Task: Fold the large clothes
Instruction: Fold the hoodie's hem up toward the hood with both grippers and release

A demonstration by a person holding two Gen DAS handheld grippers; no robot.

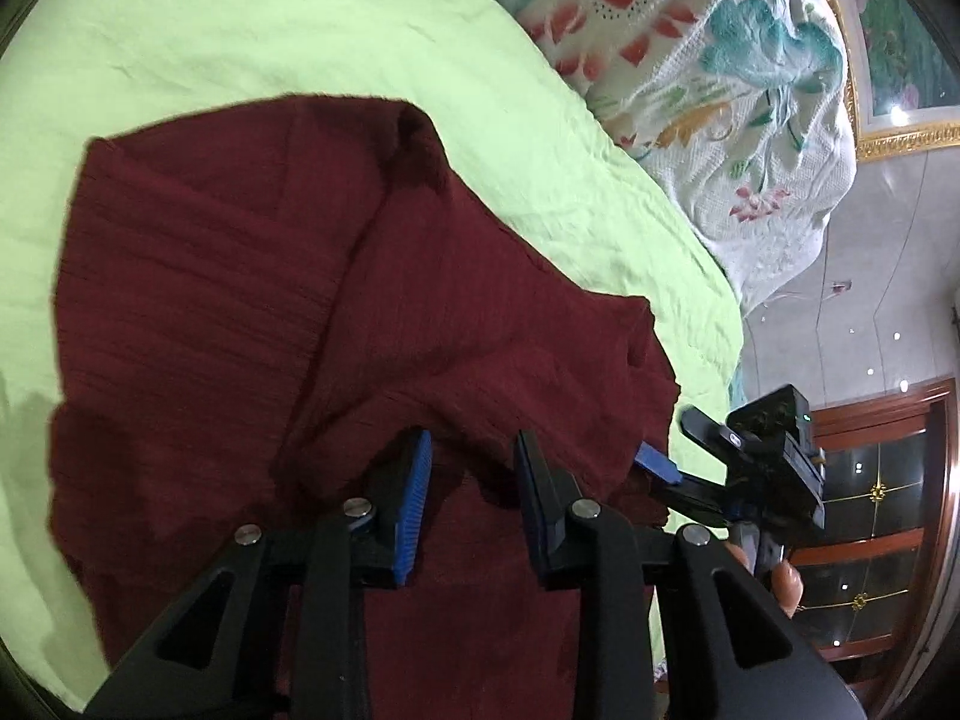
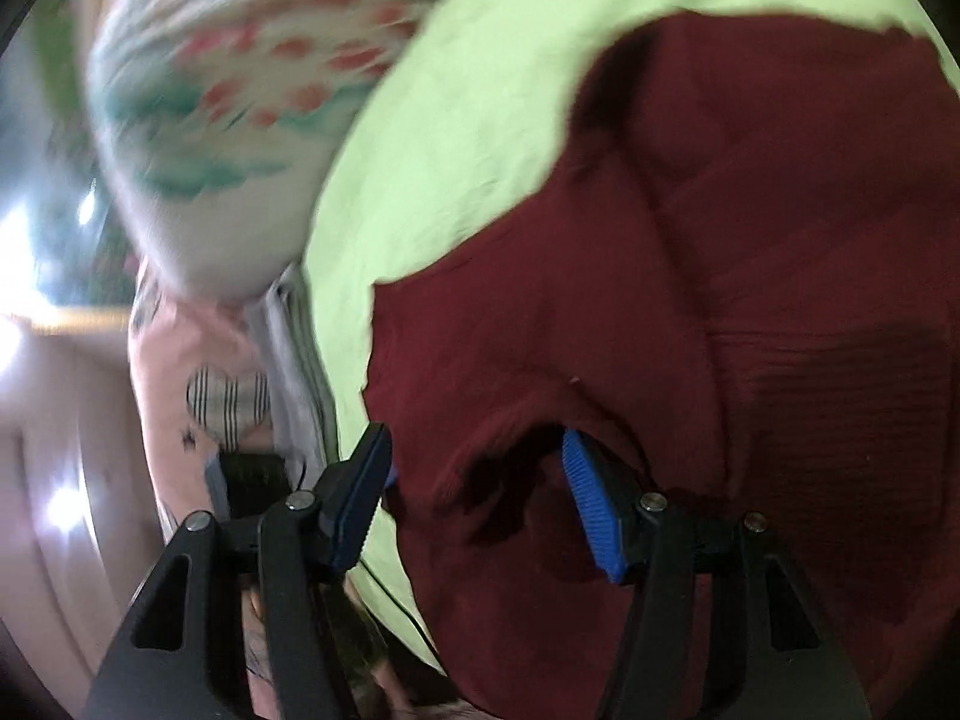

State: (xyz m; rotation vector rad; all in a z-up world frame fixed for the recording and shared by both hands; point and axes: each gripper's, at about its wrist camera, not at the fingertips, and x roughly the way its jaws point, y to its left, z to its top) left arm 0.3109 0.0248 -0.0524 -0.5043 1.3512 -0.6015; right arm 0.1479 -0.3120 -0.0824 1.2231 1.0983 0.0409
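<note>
step: i'm mid-fold on the maroon garment (image 1: 240, 312)
left gripper (image 1: 471, 480): released
right gripper (image 2: 474, 498): released (blurred)
next: pinch near hem

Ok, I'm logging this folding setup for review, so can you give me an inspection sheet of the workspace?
Surface: light green bed sheet, wrinkled.
Job's things: dark red knitted garment, partly folded and rumpled on the sheet.
Clutter: white floral quilt bunched at the bed's edge.
Grippers: left gripper open over the garment; right gripper open at the garment's edge.
Cables: nothing seen.
Surroundings: dark wooden cabinet; gold-framed picture; right view blurred.
</note>
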